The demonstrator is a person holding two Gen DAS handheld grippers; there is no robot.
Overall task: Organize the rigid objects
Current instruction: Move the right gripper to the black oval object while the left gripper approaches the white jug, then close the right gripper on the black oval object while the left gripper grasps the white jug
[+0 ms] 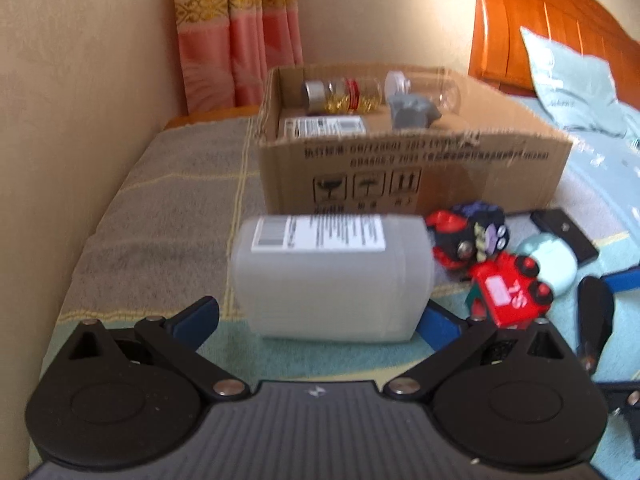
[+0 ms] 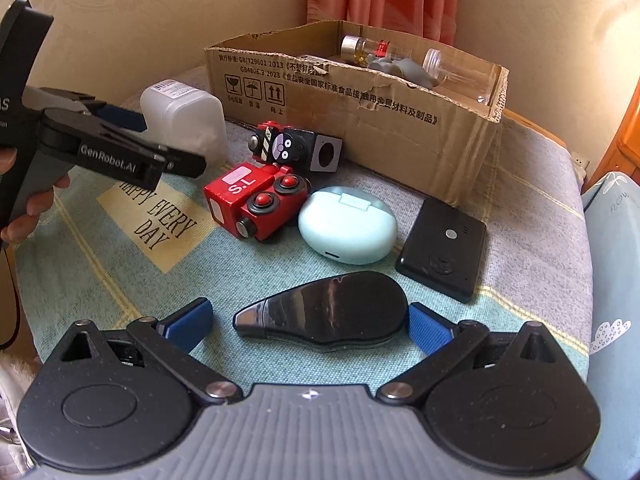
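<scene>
A translucent white bottle (image 1: pixel 332 280) with a printed label lies on its side on the blanket. My left gripper (image 1: pixel 320 320) is open, one blue finger at each end of the bottle. From the right wrist view, the left gripper (image 2: pixel 168 142) is at the bottle (image 2: pixel 184 120), held by a hand. My right gripper (image 2: pixel 308 326) is open too, and a glossy black teardrop-shaped object (image 2: pixel 324 312) lies flat between its blue fingers (image 2: pixel 188 324). Behind stands an open cardboard box (image 2: pixel 360 92) holding a vial, a clear jar and a grey item.
Between bottle and box lie a red toy train (image 2: pixel 256 204), a black toy car (image 2: pixel 288 146), a mint earbud case (image 2: pixel 348 220) and a black square device (image 2: pixel 444 244). A wall runs along the left; a wooden headboard (image 1: pixel 540 20) and pillow are right.
</scene>
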